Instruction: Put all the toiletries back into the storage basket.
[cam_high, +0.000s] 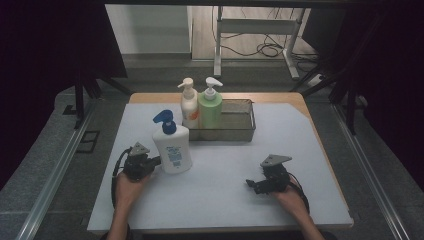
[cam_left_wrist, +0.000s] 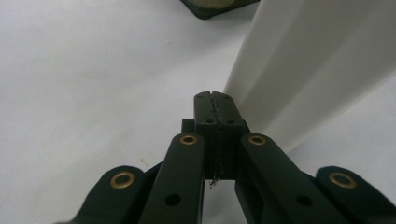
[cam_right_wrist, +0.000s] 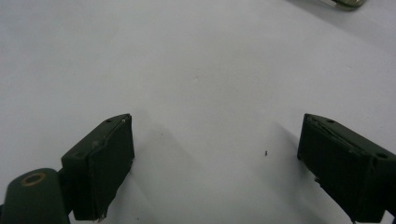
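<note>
A white bottle with a blue pump (cam_high: 172, 150) stands upright on the pale table top (cam_high: 220, 200), left of centre. My left gripper (cam_high: 156, 161) lies low beside the bottle's left flank. In the left gripper view the jaws of this gripper (cam_left_wrist: 213, 100) are pressed together with nothing between them, and the white bottle (cam_left_wrist: 299, 70) rises just to their right. My right gripper (cam_high: 250, 184) rests on the table at the front right, pointing left. Its jaws (cam_right_wrist: 215, 154) stand wide apart over bare table.
A metal mesh tray (cam_high: 240, 132) sits at the back centre, holding a cream pump bottle (cam_high: 189, 102) and a green pump bottle (cam_high: 210, 107) at its left end. Dark curtains flank the table. Cables and a desk frame lie beyond the far edge.
</note>
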